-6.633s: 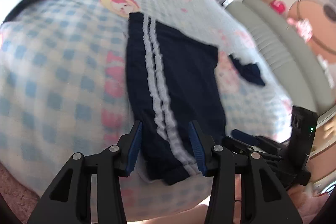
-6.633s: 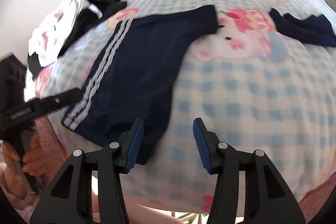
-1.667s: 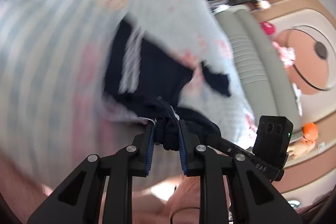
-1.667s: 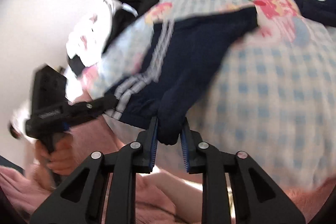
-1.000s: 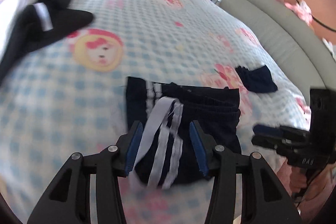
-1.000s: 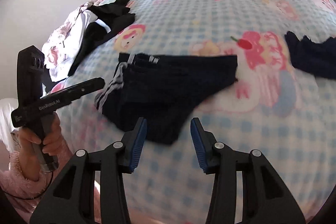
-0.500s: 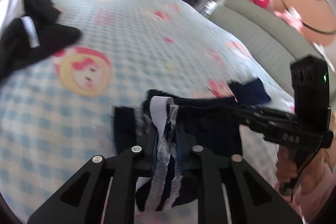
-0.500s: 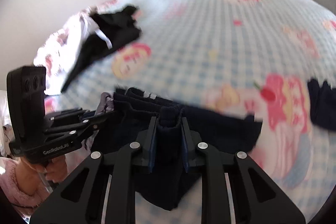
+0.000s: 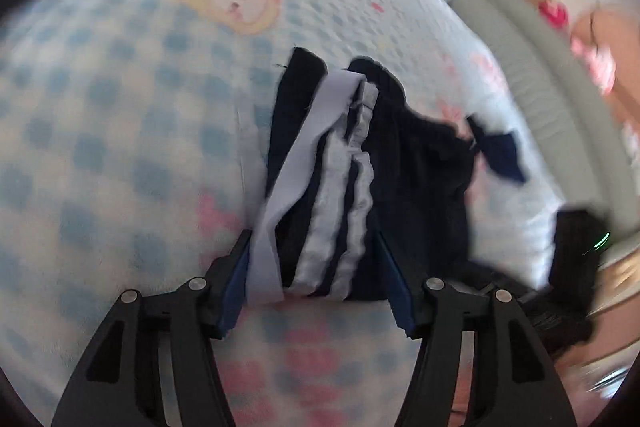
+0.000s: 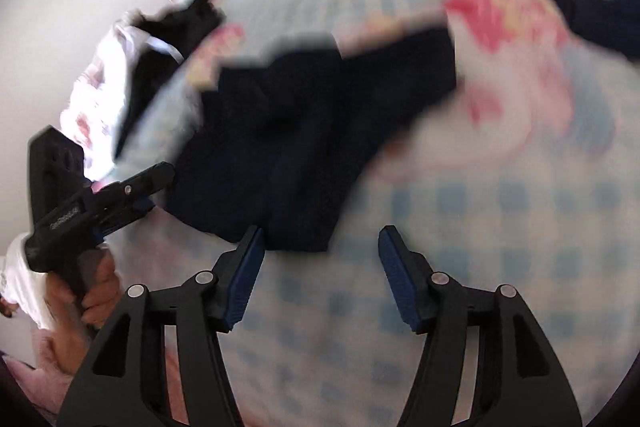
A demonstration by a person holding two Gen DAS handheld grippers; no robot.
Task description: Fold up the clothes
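Navy shorts with white side stripes lie folded over on the blue-checked blanket. My left gripper is open, its jaws on either side of the near striped edge without pinching it. In the right wrist view the shorts show as a dark folded heap. My right gripper is open just past their near edge, empty. The left gripper also shows there, at the shorts' left side.
A small navy garment lies beyond the shorts on the right; it also shows in the right wrist view. A pile of black and white clothes sits at the far left of the bed. A grey sofa runs along the right.
Both grippers were shut on the shorts half a second ago; both have now opened and let go. The shorts lie folded on the blanket and the grippers have drawn back to their near edge.
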